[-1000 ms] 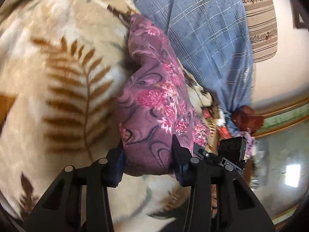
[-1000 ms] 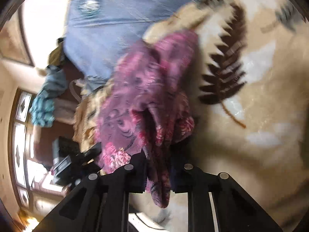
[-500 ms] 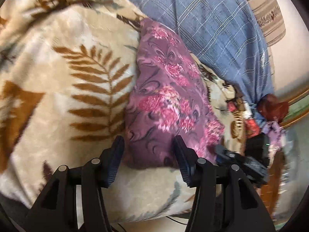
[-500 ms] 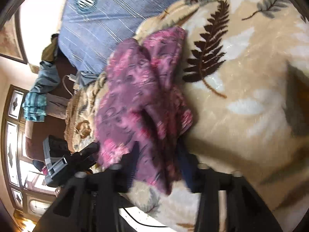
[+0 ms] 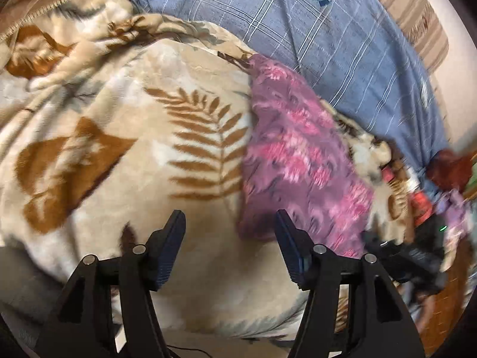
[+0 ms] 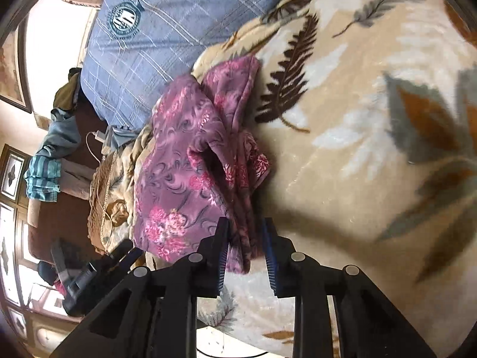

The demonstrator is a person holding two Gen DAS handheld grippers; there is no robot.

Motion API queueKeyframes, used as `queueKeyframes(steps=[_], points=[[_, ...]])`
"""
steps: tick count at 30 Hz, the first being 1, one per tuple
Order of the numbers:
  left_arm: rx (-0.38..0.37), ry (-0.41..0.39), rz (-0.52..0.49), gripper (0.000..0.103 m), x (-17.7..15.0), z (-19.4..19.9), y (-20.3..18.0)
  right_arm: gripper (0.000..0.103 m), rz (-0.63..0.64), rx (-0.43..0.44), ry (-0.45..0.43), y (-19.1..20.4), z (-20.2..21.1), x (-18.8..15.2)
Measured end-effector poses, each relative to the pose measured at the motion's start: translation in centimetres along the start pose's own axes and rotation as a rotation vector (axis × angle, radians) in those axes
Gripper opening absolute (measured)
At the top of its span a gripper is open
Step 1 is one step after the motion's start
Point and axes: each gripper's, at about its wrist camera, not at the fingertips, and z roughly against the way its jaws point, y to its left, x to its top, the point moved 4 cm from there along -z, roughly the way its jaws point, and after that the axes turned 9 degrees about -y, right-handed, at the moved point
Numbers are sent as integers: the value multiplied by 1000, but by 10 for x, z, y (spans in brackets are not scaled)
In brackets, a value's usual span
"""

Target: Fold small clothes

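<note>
Apparently right tongs pinch floral cloth.

The floral garment lies bunched on the leaf-patterned blanket, its far end just below the checked pillow, which sits behind it. In the right wrist view, the garment's near fold hangs between the right gripper's fingers — whether they press it is hard to tell. In the left wrist view, the garment lies right of the left gripper, with only blanket between that gripper's fingers.
</note>
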Motion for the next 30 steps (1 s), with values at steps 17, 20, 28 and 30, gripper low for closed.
queueKeyframes(steps=[17,20,28,30], points=[[-15,-47,-93,20,-1,-27,-34,8,59,-52,-8,13,-5,-12],[-31,-1,-23,19,-5,-38,-22,8,61,-18,-47,18,2,-7],[-54,29,22,21,-8,-44,-19,8,50,-71,-15,1,-18,-11],[-76,37,59,22,-9,-46,-16,11,-4,-47,15,-7,-24,-14]])
